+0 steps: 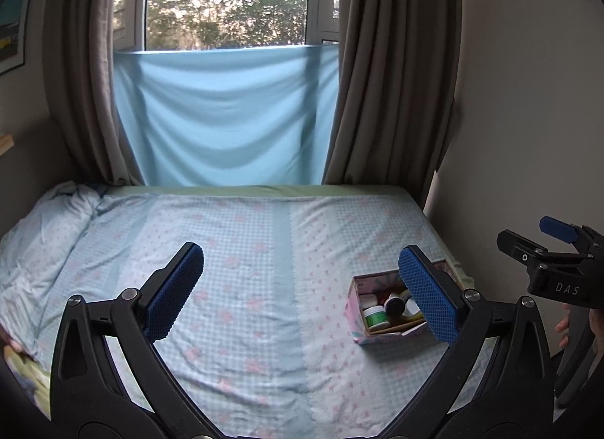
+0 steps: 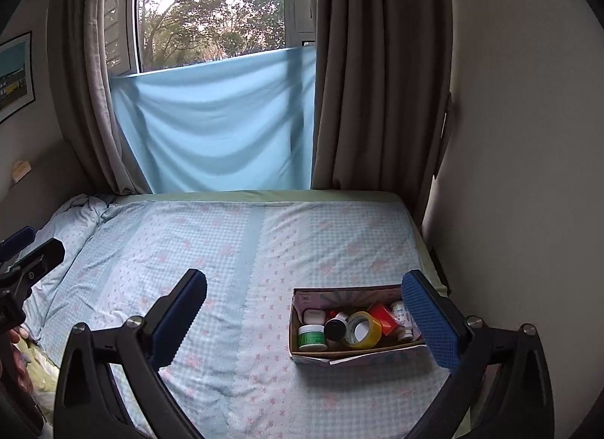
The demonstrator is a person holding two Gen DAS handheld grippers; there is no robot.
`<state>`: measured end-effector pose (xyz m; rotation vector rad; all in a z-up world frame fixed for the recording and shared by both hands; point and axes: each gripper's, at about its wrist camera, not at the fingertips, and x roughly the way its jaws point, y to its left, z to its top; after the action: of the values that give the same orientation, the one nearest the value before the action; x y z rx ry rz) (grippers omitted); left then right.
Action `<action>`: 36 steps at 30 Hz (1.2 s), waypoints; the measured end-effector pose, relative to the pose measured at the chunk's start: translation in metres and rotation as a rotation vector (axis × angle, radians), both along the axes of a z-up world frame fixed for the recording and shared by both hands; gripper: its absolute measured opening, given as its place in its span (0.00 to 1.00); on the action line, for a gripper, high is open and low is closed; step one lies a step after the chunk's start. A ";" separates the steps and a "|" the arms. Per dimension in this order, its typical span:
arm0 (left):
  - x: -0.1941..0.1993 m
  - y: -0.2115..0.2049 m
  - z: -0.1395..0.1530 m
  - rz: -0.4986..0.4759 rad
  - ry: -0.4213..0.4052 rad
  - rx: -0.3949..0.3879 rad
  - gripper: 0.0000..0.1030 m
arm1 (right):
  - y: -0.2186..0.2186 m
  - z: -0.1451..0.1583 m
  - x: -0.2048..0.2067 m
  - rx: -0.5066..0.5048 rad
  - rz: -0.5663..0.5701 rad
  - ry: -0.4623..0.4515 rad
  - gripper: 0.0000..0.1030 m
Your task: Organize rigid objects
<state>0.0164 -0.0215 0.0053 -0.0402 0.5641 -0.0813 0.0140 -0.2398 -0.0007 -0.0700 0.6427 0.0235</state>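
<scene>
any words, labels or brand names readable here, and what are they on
"DAS": white letters on the black body of the right gripper, seen from the left wrist view.
Green-labelled jar in the box: print too small to read.
White bottle: label blurred, unreadable.
Wall poster: no text legible.
Nothing else readable.

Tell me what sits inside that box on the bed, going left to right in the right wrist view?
green-lidded jar → dark-capped bottle → tape roll → red box, all inside the cardboard box.
</scene>
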 end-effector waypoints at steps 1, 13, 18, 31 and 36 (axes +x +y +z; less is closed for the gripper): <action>-0.001 0.000 0.000 -0.002 -0.005 0.004 1.00 | 0.000 0.001 -0.001 -0.003 -0.004 -0.004 1.00; 0.004 -0.001 0.000 -0.003 -0.004 0.010 1.00 | 0.002 0.004 0.001 0.005 -0.009 -0.019 1.00; 0.004 -0.002 -0.003 0.003 -0.006 0.025 1.00 | 0.001 0.003 0.004 0.010 -0.013 -0.016 1.00; 0.006 -0.005 -0.004 -0.002 -0.011 0.037 1.00 | 0.001 0.003 0.007 0.017 -0.017 -0.024 1.00; 0.008 -0.003 -0.006 0.010 -0.012 0.045 1.00 | 0.001 0.003 0.007 0.020 -0.018 -0.027 1.00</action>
<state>0.0241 -0.0246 -0.0004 0.0015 0.5538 -0.0592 0.0215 -0.2384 0.0023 -0.0455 0.6156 0.0117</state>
